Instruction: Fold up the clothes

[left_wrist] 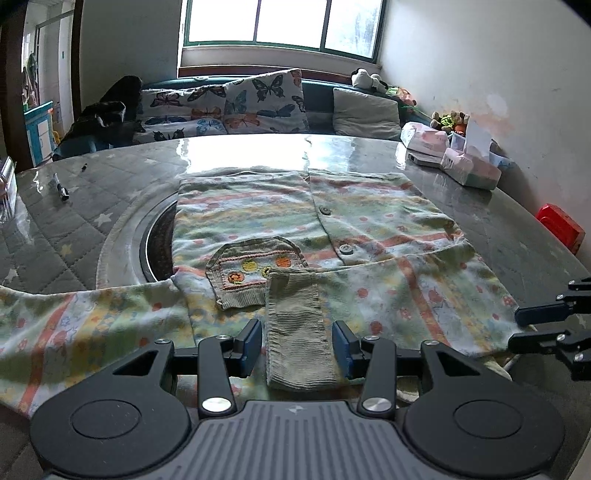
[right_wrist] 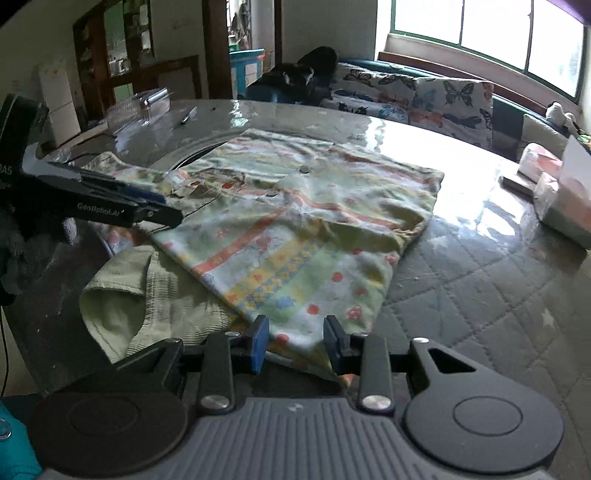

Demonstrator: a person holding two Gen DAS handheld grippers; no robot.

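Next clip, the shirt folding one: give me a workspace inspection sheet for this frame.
Surface: round table under a glossy clear cover over quilted star cloth.
Job's things: patterned shirt spread flat, buttons up; ribbed green cuff folded onto it below the pocket.
Clutter: pen, tissue packs, red box.
Grippers: left tool straddles the cuff, pads apart from it; right tool straddles the shirt's corner, grip unclear.
Cables: thin dark cable at the left edge of the right wrist view.
Surroundings: butterfly cushions, window, plush toys.
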